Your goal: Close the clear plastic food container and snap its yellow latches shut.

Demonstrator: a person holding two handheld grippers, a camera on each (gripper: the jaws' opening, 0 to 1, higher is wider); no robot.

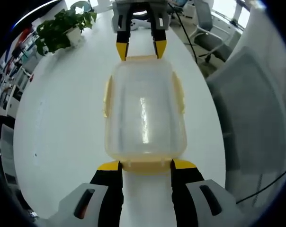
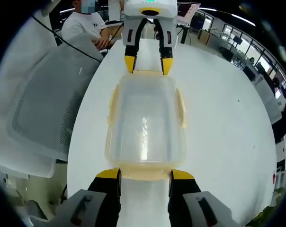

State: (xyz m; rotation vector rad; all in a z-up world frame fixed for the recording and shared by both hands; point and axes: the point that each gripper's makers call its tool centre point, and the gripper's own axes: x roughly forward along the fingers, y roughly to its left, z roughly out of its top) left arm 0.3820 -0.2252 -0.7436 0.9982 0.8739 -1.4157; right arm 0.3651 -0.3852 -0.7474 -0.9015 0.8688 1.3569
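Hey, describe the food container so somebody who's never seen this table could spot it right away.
On the long white table, between the two grippers facing each other, lies the food container. It is a clear plastic box with rounded corners and its lid on. Its pale yellow latches along the edges set it apart from the potted plant beyond.

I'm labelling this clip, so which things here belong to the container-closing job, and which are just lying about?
Job:
- clear plastic food container with lid on
- yellow latches
- left gripper, at its near end
- right gripper, at the opposite end

Lying about:
- potted plant
- mesh office chair
- white table
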